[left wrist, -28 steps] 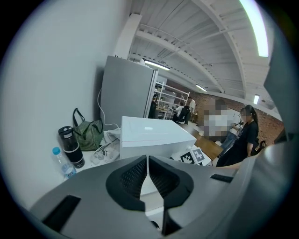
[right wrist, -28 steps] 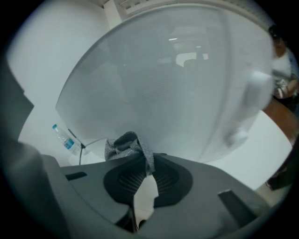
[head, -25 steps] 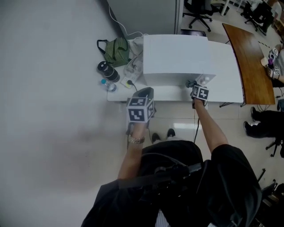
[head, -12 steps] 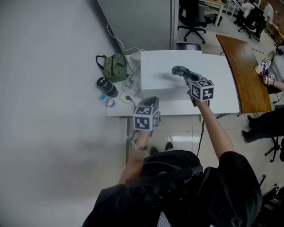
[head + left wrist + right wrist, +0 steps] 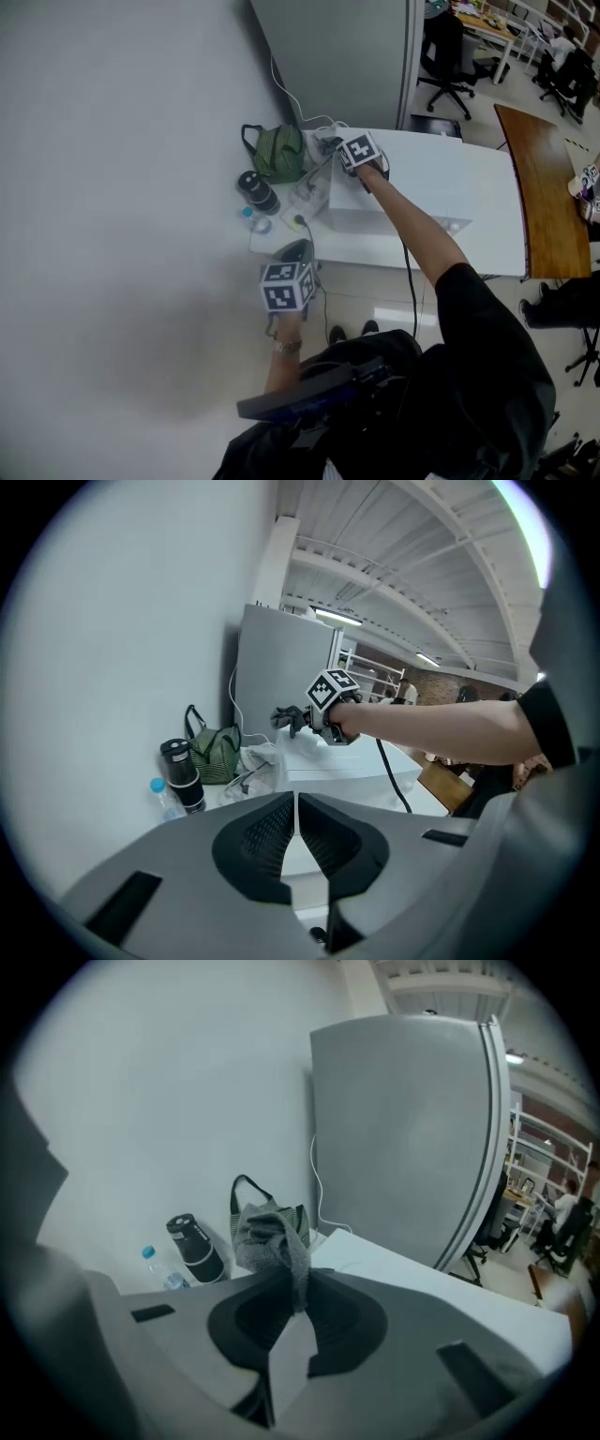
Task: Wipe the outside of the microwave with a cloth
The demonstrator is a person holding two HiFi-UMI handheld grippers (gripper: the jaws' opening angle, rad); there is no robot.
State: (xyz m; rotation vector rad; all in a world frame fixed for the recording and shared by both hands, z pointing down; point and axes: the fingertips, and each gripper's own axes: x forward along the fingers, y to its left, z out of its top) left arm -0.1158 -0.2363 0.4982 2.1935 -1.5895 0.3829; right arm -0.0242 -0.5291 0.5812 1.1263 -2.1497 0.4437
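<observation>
**Operator:** Grey cloth: where is it, and how is it held?

**Manual:** Your right gripper has its jaws clamped on the cloth, with a loose bunch standing above them. It is at the far left corner of the white microwave, near the green bag.

**Operator:** And the other side?

**Manual:** Your left gripper has its jaws closed together on nothing. It hangs off the front edge of the tabletop, apart from the microwave.

**Operator:** How should the stroke be made?

**Manual:** Tilt the right gripper so the bunched end lies flat on the top panel. Draw it in straight, overlapping passes with light, even pressure. Avoid snagging the bag beside that corner.
</observation>
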